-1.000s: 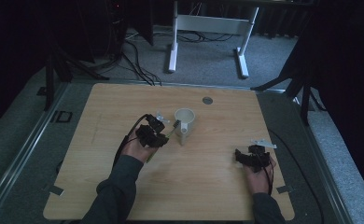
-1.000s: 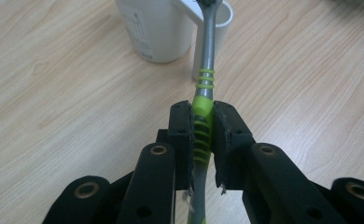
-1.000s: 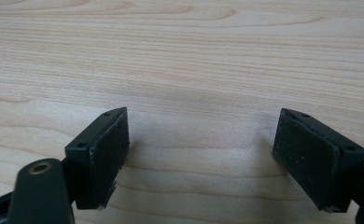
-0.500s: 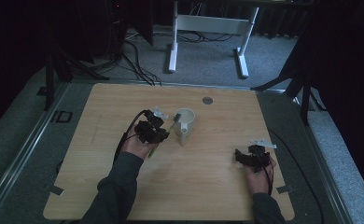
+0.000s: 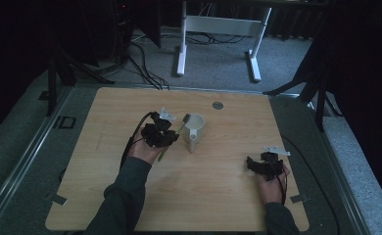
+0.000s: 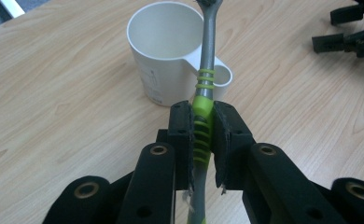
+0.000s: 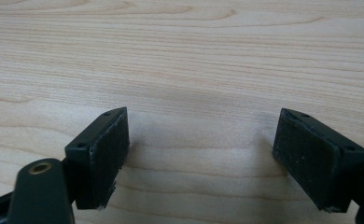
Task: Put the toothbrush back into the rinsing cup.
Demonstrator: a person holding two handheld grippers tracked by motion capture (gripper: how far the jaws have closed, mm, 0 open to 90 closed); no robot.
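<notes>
Toothbrush (image 6: 203, 126) clamped in left hand-held gripper (image 6: 202, 140)

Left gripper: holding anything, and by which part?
Yes. The left gripper is shut on a grey and lime-green toothbrush, clamped at the ribbed green grip of its handle, brush head over the white plastic mug.

The wooden surface (image 5: 218, 196) lay in dim light on a grey carpeted floor (image 5: 22, 142). A round metal grommet (image 5: 218, 105) sat near its twelve o'clock edge. Beyond it at twelve o'clock stood a white desk frame (image 5: 218, 24), with black cables (image 5: 145, 58) trailing at eleven o'clock. Dark stands (image 5: 321, 93) rose at two o'clock against blackness.
</notes>
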